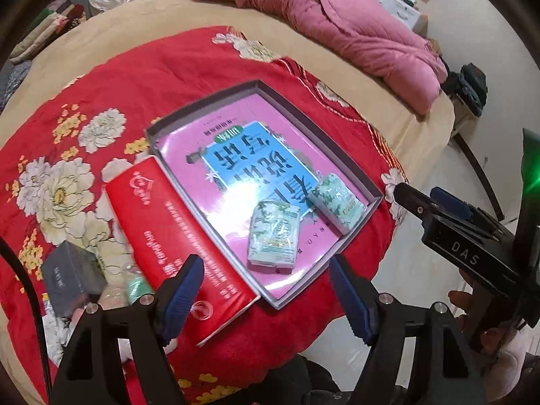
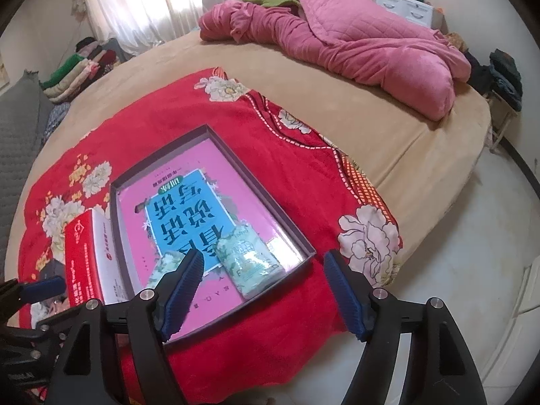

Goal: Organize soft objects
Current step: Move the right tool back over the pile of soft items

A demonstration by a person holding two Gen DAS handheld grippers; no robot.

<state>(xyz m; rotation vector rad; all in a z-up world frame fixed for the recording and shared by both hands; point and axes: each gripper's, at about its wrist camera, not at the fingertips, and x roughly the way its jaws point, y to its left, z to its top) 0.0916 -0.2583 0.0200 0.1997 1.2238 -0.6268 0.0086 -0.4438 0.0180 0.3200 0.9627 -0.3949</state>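
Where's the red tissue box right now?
The red tissue box lies on the red floral blanket, against the left outer wall of the shallow tray in both wrist views, a dark grey box at its near-left.

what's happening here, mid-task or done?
A person holds a claw in each hand over a bed. Both the left claw and right claw are open and empty. Two green tissue packs lie in the shallow box on the red floral blanket. A red tissue box sits outside, touching the box's left wall.
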